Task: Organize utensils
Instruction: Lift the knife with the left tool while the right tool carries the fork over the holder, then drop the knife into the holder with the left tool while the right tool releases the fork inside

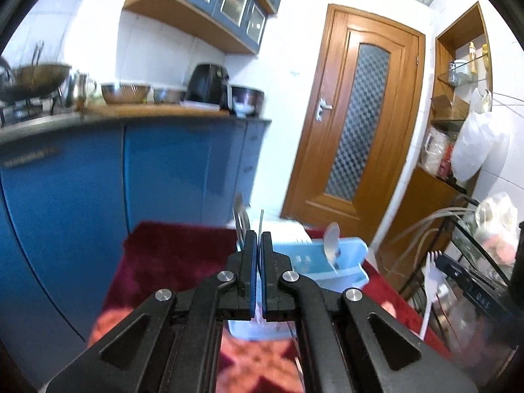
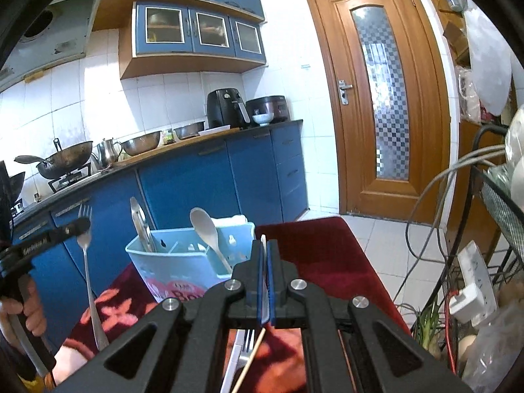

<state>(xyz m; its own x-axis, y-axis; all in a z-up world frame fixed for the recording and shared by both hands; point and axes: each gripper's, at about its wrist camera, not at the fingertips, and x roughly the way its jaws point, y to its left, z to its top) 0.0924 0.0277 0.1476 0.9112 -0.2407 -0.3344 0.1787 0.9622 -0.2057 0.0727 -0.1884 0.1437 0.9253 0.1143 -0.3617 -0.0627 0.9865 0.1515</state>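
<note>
Left gripper (image 2: 83, 224) clamps my steel fork (image 2: 87, 271); right gripper (image 2: 264, 249) clamps white utensil (image 1: 429, 290). Risk: thin handles pivot, missing caddy (image 2: 170, 268).

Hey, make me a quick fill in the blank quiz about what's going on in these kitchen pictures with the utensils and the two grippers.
1. The left gripper is shut on a metal ____.
2. The right gripper is shut on a ____ plastic fork.
3. The white spoon stands in a light ____ caddy.
4. The caddy rests on a dark ____ cloth.

Missing words: fork; white; blue; red
</note>
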